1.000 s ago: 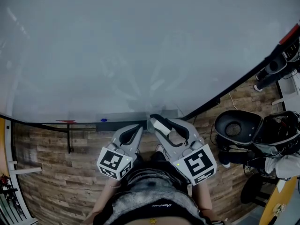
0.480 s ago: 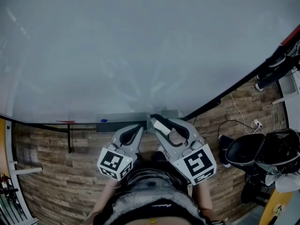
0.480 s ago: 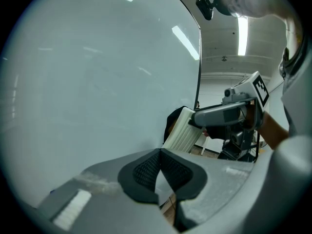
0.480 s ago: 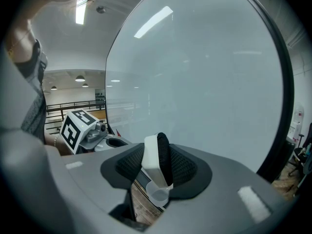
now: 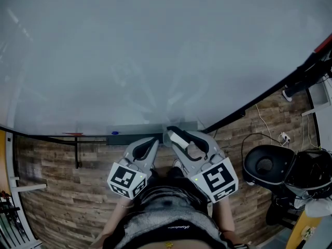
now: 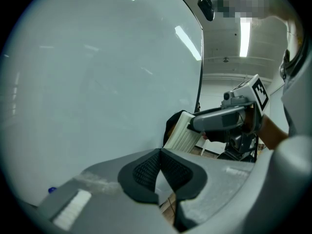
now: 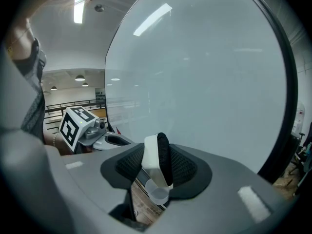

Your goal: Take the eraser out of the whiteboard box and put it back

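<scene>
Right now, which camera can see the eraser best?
The right gripper view: the eraser sits close up, clamped between the right gripper's pads, white body and black felt both showing. The left gripper view shows its ribbed white side from farther off. The head view shows only a small end poking out.

Hall; whiteboard (image 5: pixel 155 51); plank floor (image 5: pixel 52 191)
</scene>
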Motion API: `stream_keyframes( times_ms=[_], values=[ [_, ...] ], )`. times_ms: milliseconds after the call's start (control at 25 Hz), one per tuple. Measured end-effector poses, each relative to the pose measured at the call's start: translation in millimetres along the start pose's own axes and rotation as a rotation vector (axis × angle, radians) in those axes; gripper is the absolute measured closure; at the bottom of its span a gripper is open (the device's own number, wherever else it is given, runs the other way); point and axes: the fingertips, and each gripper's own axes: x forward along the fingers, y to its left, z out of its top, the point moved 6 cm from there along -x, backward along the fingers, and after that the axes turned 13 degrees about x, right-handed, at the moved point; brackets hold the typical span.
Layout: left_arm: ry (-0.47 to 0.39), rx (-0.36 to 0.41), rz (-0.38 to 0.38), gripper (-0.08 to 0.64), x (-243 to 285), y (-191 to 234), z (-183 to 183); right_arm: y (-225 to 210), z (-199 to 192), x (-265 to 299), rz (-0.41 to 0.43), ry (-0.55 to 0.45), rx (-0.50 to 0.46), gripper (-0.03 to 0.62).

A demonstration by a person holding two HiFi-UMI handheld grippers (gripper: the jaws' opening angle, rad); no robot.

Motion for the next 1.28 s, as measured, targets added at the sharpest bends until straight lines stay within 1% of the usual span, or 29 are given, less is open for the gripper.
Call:
stream_keyframes(
  times_ms=[400, 840, 1040, 1280],
  values=[
    [0.004, -0.015, 0.011, 0.558, 1, 0, -5, -10, -19, 16, 0.016, 0.035, 0.013, 0.431],
    [0.019, -0.033, 0.030, 0.558, -2, 4, -9, -21, -44, 35, 0.011, 0.107, 0.033, 0.430],
    [0.019, -0.037, 0.038, 0.558, -3, 4, -9, -25, -58, 44, 0.003, 0.148, 0.025, 0.430],
    [0.028, -0.044, 0.046, 0.558, -5, 3, -14, -28, -70, 54, 0.009, 0.174, 0.032, 0.430]
  ],
)
